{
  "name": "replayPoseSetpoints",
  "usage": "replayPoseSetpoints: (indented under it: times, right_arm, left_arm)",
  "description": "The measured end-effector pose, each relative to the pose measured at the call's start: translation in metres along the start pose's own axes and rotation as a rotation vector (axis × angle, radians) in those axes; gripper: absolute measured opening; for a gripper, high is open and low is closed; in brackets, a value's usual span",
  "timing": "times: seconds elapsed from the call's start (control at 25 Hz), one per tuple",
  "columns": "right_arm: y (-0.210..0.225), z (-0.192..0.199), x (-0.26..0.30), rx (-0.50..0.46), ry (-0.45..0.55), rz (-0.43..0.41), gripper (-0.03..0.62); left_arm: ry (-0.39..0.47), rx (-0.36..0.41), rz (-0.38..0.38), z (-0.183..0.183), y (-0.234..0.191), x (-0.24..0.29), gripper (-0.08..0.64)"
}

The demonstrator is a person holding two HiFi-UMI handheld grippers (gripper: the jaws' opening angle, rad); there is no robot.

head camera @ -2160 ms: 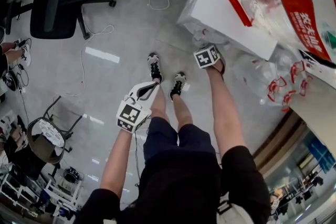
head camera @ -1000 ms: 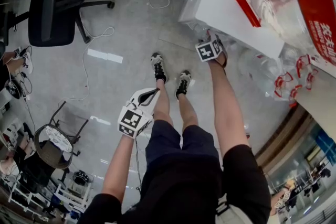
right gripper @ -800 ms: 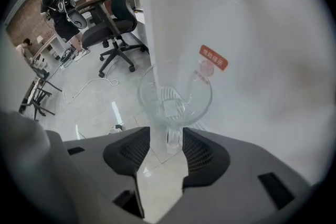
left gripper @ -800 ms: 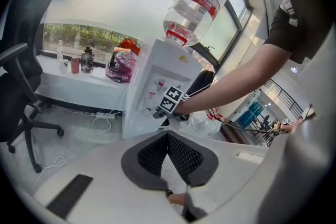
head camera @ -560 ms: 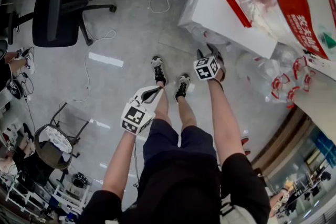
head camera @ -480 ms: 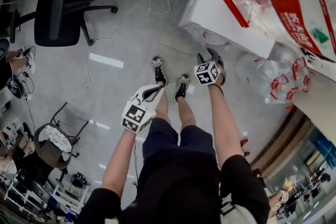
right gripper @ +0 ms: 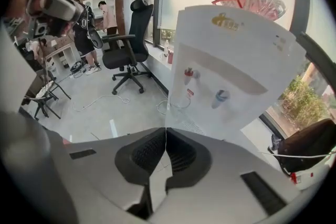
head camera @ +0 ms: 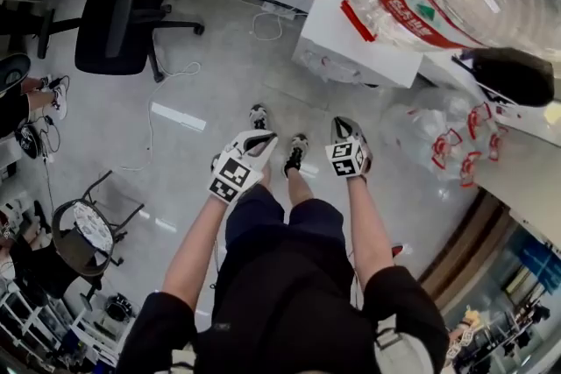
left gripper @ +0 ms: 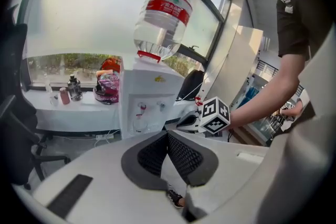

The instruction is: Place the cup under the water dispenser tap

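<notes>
Cup point(right gripper: 179, 102): clear, thin-walled, standing in the dispenser point(right gripper: 236, 44) recess beneath the red tap point(right gripper: 188, 75). I judge it light, squashy and easily tipped, so I'd pinch gently near the stiffer rim. My right gripper point(right gripper: 166, 131) fingers have just closed with nothing between them. My left gripper point(left gripper: 168, 135) is clenched empty too.

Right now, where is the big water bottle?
The water bottle stands upside down on top of the white water dispenser, in the upper middle of the left gripper view; the head view shows it at the top right.

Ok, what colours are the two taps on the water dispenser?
A red tap and a blue tap, clearest in the right gripper view.
</notes>
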State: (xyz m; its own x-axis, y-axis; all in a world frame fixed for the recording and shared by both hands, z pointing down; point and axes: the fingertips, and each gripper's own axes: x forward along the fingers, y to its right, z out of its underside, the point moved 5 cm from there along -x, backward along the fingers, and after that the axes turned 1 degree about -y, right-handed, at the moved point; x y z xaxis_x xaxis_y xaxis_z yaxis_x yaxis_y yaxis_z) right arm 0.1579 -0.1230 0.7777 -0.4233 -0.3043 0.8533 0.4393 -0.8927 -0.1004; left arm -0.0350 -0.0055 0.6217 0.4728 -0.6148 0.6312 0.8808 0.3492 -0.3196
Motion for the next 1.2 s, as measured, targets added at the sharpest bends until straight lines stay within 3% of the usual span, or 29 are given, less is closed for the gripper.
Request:
replayPoseSetpoints:
  times: [0.32, 0.6, 0.76, 1.0, 1.2]
  right_arm:
    - [0.003, -0.004, -0.064, -0.105, -0.004, -0.078, -0.005]
    - [-0.007, -0.021, -0.109, -0.070, 0.058, -0.116, -0.005]
    - [-0.018, -0.046, -0.146, 0.082, 0.177, -0.192, -0.005]
    - [-0.031, -0.077, -0.199, 0.007, 0.277, -0.222, -0.005]
    - [-0.018, -0.098, -0.226, 0.038, 0.337, -0.223, -0.005]
  left_arm:
    - [0.053, 0.032, 0.024, -0.033, 0.051, -0.006, 0.000]
    - [0.099, 0.054, -0.024, -0.054, 0.067, -0.027, 0.000]
    - [0.136, 0.058, -0.073, -0.065, 0.069, -0.045, 0.000]
    - [0.164, 0.020, -0.105, -0.061, 0.079, -0.060, 0.000]
    - [0.207, 0.016, -0.138, -0.067, 0.087, -0.068, 0.000]
